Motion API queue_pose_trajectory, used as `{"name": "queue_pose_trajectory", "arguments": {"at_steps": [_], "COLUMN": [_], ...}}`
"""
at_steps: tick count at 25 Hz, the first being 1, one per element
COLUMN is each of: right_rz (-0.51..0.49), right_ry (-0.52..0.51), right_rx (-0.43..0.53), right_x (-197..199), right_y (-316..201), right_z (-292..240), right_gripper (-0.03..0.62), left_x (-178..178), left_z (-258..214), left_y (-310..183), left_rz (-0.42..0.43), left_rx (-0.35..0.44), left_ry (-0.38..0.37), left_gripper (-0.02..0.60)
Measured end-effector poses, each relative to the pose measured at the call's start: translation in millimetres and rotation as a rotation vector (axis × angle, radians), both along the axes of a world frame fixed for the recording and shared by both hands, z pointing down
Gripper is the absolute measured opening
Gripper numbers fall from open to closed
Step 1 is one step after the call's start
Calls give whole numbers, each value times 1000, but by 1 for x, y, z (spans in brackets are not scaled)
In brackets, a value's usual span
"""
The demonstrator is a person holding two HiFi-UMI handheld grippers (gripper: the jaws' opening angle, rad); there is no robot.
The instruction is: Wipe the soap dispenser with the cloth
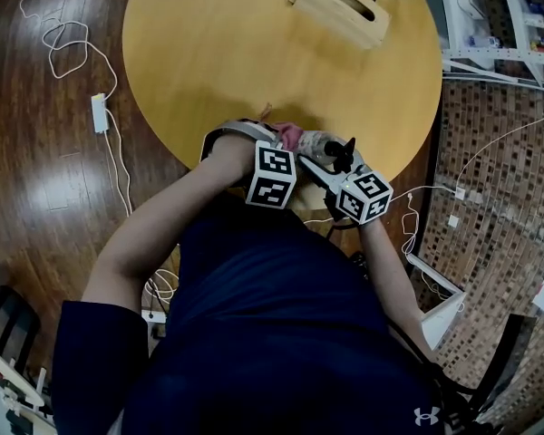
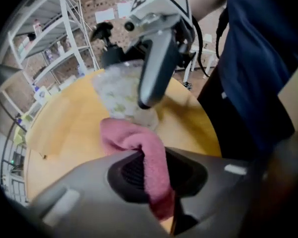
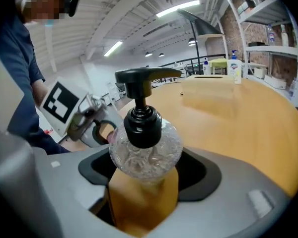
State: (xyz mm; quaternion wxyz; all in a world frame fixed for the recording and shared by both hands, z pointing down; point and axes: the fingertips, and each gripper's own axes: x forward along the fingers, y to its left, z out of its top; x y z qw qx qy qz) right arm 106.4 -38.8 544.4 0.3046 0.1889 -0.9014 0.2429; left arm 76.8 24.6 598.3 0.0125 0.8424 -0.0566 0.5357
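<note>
Cloth against bottle at the near rim of the round wooden table (image 1: 218, 53), right in front of the person in the dark blue shirt (image 1: 281, 333). The right gripper (image 3: 148, 175) has the soap dispenser (image 3: 145, 148) clamped by its clear, bumpy glass body, jaws spread wide to either side of it, with the black pump head (image 3: 139, 78) sticking up above them. The left gripper (image 2: 158, 175) is clenched tight on the pink cloth (image 2: 134, 135): a fold of it runs straight down between the two pads, and the bunched free end bulges out ahead of the jaws. That bunched end sits right up against the lower part of the dispenser's glass, at the side turned toward the left gripper. From the left gripper view the bottle leans over, one grey jaw of the right gripper crossing in front of it. Whether its base rests on the wood cannot be told. From overhead, the two marker cubes sit close together, almost side by side, at the table's edge. Well apart at the far side of the table lies a wooden box (image 1: 343, 7), and a white cable (image 1: 109, 143) trails over the dark floor to the left.
</note>
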Motion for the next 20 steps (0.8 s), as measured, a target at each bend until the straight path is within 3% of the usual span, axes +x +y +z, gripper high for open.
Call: {"name": "queue_pose_trajectory", "arguments": {"at_steps": [3, 5, 8, 11, 14, 18, 20], "right_rz": [54, 77, 84, 62, 22, -67, -91], "right_ry": [-48, -68, -76, -62, -40, 19, 34], "right_rx": [-48, -71, -78, -59, -38, 31, 55], "right_x": [3, 6, 7, 7, 9, 9, 6], "right_y": [-3, -4, -4, -2, 3, 10, 12], "right_z": [-2, -2, -2, -2, -1, 2, 3], "right_gripper": [359, 359, 359, 359, 359, 359, 359], "left_x": [3, 6, 11, 26, 31, 9, 2], "left_z": [9, -4, -46, -80, -72, -16, -2], "left_y": [17, 7, -24, -36, -34, -16, -2], "left_rz": [-6, -70, -129, -30, 45, 83, 113], "left_rx": [-44, -26, 81, 195, 208, 85, 50], "left_ry": [4, 54, 151, 198, 150, 13, -21], "left_gripper": [64, 64, 64, 64, 64, 64, 64]}}
